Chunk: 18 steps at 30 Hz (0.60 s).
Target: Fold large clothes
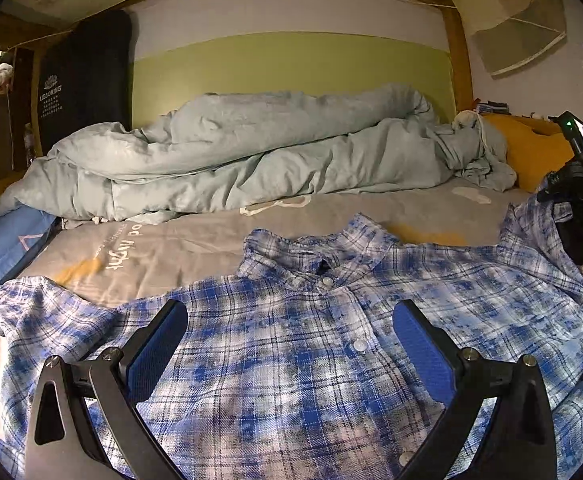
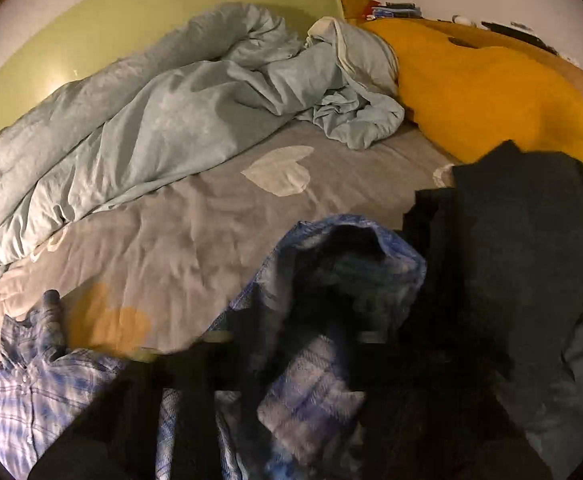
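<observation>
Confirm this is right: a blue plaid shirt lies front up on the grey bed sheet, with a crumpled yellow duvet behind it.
Not quite: the crumpled duvet behind the plaid shirt is pale blue-green, not yellow; the left wrist view shows it. The shirt does lie front up on the grey sheet.

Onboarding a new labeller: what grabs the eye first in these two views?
The blue plaid shirt spread buttoned-side up across the near bed, between the open left tongs. Behind it, a rumpled pale-blue duvet along the green wall, and a mustard-yellow pillow at the right.
</observation>
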{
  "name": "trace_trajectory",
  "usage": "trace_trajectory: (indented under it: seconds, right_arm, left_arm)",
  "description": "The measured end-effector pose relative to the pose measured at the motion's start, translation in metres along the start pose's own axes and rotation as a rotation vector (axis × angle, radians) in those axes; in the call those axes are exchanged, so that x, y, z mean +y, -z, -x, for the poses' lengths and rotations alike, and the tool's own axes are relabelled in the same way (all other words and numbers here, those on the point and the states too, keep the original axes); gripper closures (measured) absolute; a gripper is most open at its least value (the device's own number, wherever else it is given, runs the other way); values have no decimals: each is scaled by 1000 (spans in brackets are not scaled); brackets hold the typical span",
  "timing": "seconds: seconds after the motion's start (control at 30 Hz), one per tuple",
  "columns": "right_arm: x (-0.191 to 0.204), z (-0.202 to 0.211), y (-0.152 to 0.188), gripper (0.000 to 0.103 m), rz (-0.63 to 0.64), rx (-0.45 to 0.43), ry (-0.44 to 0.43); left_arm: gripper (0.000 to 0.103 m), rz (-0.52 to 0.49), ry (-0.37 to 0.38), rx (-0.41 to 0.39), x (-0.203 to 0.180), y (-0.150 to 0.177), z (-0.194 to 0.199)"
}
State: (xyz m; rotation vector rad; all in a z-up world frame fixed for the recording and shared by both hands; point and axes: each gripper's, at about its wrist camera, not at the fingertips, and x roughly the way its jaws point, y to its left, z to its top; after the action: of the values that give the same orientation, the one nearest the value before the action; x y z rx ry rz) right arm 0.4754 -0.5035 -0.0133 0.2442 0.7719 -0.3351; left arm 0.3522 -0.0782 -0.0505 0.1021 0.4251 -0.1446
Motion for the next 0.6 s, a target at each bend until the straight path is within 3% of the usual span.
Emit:
trace_trajectory:
  seconds: [0.13, 0.2, 0.37, 0.53, 0.6]
  right_arm:
    - [19, 28, 12, 101, 40, -24, -125]
    - [38, 57, 27, 101, 75, -34, -239]
    - [104, 97, 77, 101, 157, 54, -495]
    - [162, 76, 131, 96, 227, 199, -535]
    - [173, 69, 149, 84, 250, 232, -499]
  left_arm:
    - [0, 31, -19, -25, 7, -4, 8]
    - [0, 50, -30, -48, 13, -6, 16]
    - [0, 86, -95, -87, 29, -11, 34]
    - [0, 155, -131, -58, 54, -13, 33]
    - [0, 169, -124, -36, 60, -12, 30]
